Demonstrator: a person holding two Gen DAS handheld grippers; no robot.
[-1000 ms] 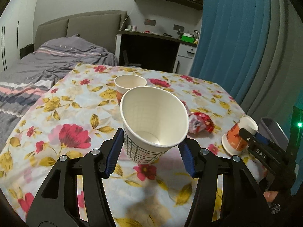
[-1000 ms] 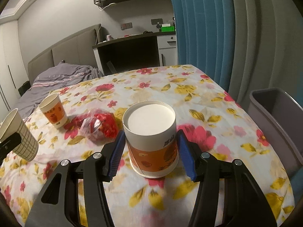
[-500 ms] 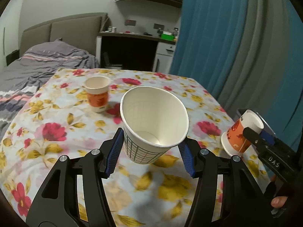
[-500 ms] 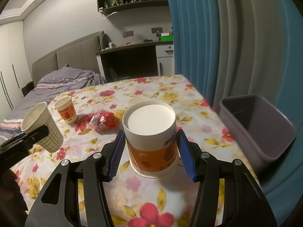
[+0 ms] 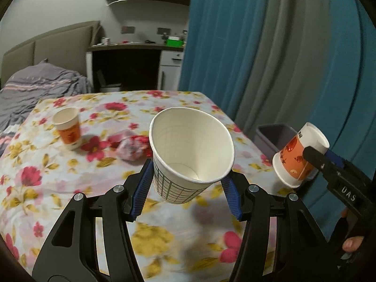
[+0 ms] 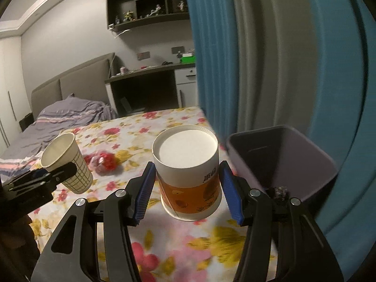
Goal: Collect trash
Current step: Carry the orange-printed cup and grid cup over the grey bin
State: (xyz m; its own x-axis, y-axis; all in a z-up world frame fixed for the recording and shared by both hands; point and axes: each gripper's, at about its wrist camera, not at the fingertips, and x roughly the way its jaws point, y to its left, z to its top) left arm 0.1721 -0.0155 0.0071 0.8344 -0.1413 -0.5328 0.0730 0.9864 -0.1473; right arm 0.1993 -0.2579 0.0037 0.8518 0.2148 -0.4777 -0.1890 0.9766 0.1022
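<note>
Both cups have swung toward the bin [image 6: 279, 155] since the earlier frames. The right hand-held gripper [image 6: 188, 188] clamps the orange cup [image 6: 190, 188] upside down, axis near vertical; the left hand-held gripper [image 5: 188, 188] grips the gridded cup [image 5: 188, 157], mouth tilted toward its camera. Release only once over the bin, beyond the surface [image 5: 47, 176] edge.

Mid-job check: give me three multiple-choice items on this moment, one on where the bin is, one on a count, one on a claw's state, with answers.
1. The grey bin stands:
A. on the bed
B. beside the table's curtain-side edge
C. on the desk

2. Paper cups in the left wrist view:
A. one
B. two
C. three

3. The right claw is:
A. shut on the orange cup, bottom toward the camera
B. open, holding nothing
C. shut on the red wrapper

Answers: 1 B, it sits below the tabletop by the curtain. 2 C, the grid cup in the left claw, the orange cup, and another on the table. 3 A, both fingers flank it.
</note>
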